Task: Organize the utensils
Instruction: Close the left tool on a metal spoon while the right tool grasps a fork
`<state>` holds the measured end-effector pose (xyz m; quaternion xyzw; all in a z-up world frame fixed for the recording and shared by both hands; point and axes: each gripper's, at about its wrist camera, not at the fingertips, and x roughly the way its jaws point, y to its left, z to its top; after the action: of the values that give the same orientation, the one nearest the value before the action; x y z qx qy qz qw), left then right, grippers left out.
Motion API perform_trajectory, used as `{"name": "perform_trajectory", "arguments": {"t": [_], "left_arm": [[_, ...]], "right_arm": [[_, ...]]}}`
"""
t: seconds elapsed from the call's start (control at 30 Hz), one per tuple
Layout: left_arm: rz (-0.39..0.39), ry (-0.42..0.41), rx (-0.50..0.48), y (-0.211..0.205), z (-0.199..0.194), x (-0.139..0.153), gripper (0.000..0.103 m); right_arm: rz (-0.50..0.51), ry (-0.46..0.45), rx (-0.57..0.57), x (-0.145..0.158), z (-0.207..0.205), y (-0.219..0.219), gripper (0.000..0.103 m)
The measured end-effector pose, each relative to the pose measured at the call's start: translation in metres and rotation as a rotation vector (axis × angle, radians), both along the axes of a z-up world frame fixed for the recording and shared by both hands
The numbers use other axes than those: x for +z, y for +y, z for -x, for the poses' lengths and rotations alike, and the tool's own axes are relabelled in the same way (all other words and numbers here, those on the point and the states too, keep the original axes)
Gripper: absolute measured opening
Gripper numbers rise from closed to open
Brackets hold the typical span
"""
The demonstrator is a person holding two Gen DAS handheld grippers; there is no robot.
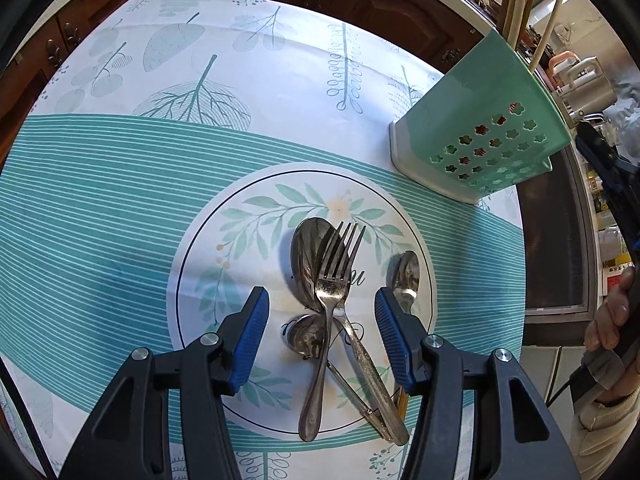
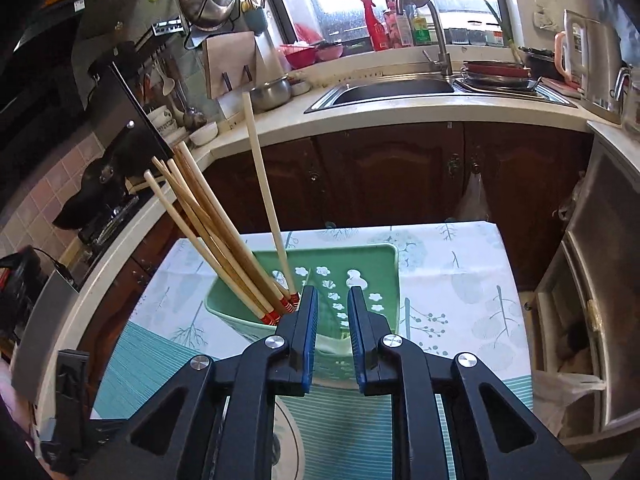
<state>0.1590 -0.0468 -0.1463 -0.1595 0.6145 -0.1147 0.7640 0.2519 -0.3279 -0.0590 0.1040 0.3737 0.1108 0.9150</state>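
Note:
In the left wrist view a fork (image 1: 332, 292) lies across a large spoon (image 1: 306, 264) in a heap of utensils on the tablecloth, with a smaller spoon (image 1: 406, 274) to the right and another spoon bowl (image 1: 306, 338) below. My left gripper (image 1: 322, 300) is open, its fingers on either side of the heap and just above it. The green utensil holder (image 1: 484, 120) stands at the far right. In the right wrist view my right gripper (image 2: 333, 300) is open and empty above the holder (image 2: 360, 256), which contains several chopsticks (image 2: 216, 232).
The table has a teal patterned cloth (image 1: 100, 208) with a printed round motif under the utensils. Dark wooden cabinets (image 2: 384, 172), a sink (image 2: 392, 88) and a cluttered counter lie beyond the table. A stove (image 2: 100, 208) stands at the left.

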Motion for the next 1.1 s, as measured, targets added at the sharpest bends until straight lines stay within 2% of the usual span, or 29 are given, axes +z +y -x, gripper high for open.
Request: {"name": "perform_trajectory", "arguments": {"t": [0.2,0.27,0.33,0.4,0.57,0.67,0.83,1.03,1.1], "left_arm": [[0.023,-0.006,-0.023,0.010,-0.006,-0.001,0.053],[0.034,-0.010,-0.044,0.014,-0.009,0.000,0.053],[0.046,-0.023,-0.074,0.019,-0.012,0.000,0.053],[0.060,-0.031,-0.102,0.022,-0.014,0.000,0.053],[0.091,-0.041,-0.170,0.035,-0.015,-0.004,0.053],[0.099,-0.039,-0.191,0.041,-0.013,-0.007,0.053],[0.144,-0.032,-0.190,0.050,-0.012,-0.016,0.053],[0.180,-0.032,-0.196,0.052,-0.012,-0.021,0.053],[0.186,-0.033,-0.206,0.053,-0.012,-0.022,0.053]], "right_arm": [[-0.040,-0.049,-0.005,0.031,0.038,-0.006,0.016],[-0.063,-0.046,0.040,0.035,0.054,0.000,0.016],[-0.070,-0.028,0.096,0.033,0.066,0.012,0.022],[-0.086,0.015,0.188,0.022,0.075,0.030,0.036],[-0.087,0.163,0.418,-0.028,0.082,0.082,0.036],[-0.064,0.209,0.484,-0.057,0.078,0.101,0.036],[-0.038,0.233,0.531,-0.088,0.065,0.115,0.035],[-0.031,0.196,0.597,-0.093,0.053,0.120,0.030],[-0.024,0.195,0.633,-0.096,0.049,0.123,0.026]]}}
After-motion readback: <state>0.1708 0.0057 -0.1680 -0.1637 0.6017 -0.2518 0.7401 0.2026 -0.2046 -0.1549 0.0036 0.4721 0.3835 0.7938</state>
